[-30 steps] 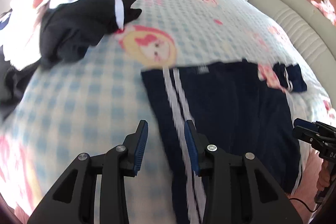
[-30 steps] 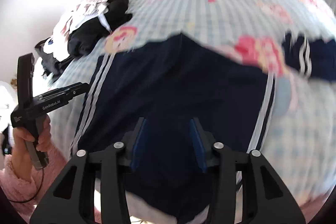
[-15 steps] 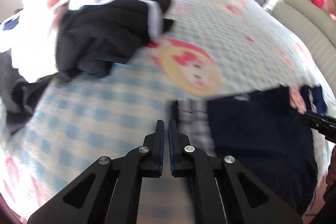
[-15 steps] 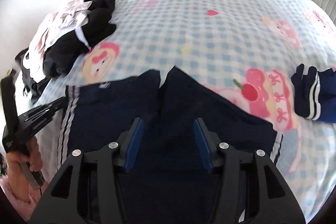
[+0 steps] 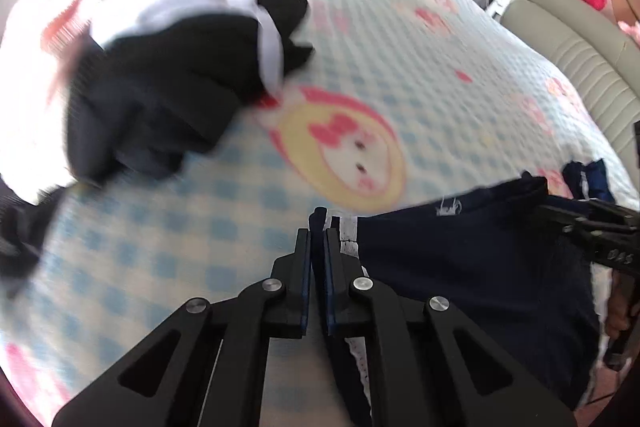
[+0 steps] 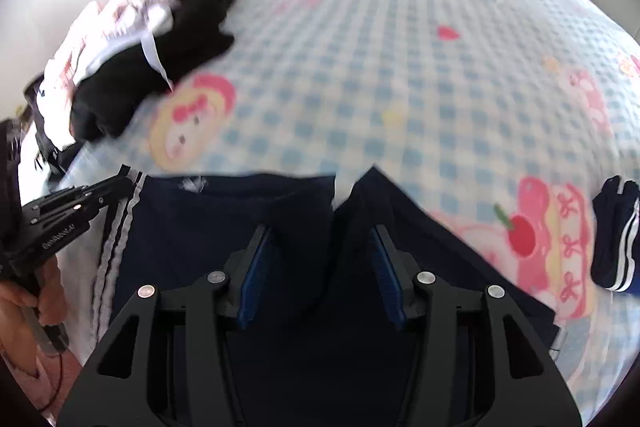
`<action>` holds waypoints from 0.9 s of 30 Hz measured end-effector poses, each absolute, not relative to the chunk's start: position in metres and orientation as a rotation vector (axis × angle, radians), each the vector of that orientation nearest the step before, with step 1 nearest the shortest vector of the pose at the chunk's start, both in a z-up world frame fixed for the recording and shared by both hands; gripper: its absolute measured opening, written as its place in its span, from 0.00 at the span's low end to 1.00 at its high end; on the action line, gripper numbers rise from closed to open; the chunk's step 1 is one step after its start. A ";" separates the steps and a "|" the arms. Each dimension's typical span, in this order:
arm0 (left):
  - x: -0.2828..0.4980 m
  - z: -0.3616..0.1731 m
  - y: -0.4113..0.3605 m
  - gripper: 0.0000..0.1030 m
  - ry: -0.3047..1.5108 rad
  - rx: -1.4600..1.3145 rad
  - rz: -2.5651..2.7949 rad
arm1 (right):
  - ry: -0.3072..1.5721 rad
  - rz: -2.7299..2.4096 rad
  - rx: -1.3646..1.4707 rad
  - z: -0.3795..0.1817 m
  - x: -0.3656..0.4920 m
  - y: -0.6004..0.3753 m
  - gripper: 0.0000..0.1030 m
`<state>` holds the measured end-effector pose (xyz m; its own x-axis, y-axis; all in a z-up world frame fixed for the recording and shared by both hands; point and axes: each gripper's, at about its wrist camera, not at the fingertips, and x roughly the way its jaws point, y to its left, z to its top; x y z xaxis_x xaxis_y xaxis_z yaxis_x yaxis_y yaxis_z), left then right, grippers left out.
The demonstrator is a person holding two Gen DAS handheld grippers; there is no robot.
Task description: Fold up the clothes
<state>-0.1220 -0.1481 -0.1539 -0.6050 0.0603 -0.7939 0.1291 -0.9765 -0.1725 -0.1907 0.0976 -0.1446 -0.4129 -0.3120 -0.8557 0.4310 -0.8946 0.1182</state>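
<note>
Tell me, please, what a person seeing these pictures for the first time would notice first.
Most striking is the navy garment with white side stripes, spread at the near edge of the blue checked bedspread; the left gripper is shut on its striped edge, while the right gripper hangs open over its middle. Next comes the black and white clothes pile, far left on the bed.

Checked cartoon-print bedspread (image 6: 360, 67), beige padded headboard (image 5: 580, 67).

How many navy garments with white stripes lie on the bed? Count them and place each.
2. The navy shorts lie at the near edge, under the right tongs, their striped side pinched by the left tongs. A smaller navy striped piece lies far right. Others may be hidden.
</note>
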 end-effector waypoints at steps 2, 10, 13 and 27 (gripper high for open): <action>-0.125 -0.156 -0.155 0.06 0.338 1.382 -2.733 | 0.153 -2.338 1.354 -0.139 -0.190 0.103 0.49; -0.110 -0.150 -0.161 0.19 0.419 1.273 -2.809 | 0.190 -2.221 1.404 -0.163 -0.196 0.086 0.35; -0.104 -0.145 -0.153 0.19 0.476 1.271 -2.900 | 0.219 -2.225 1.406 -0.171 -0.202 0.075 0.35; -0.115 -0.167 -0.140 0.21 0.407 1.384 -2.911 | 0.042 -2.284 1.354 -0.160 -0.206 0.098 0.36</action>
<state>-0.1151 -0.1396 -0.1672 -0.6324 0.2024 -0.7477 0.0102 -0.9630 -0.2693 -0.2055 0.0980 -0.1597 -0.3944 -0.3866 -0.8337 0.4172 -0.8836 0.2125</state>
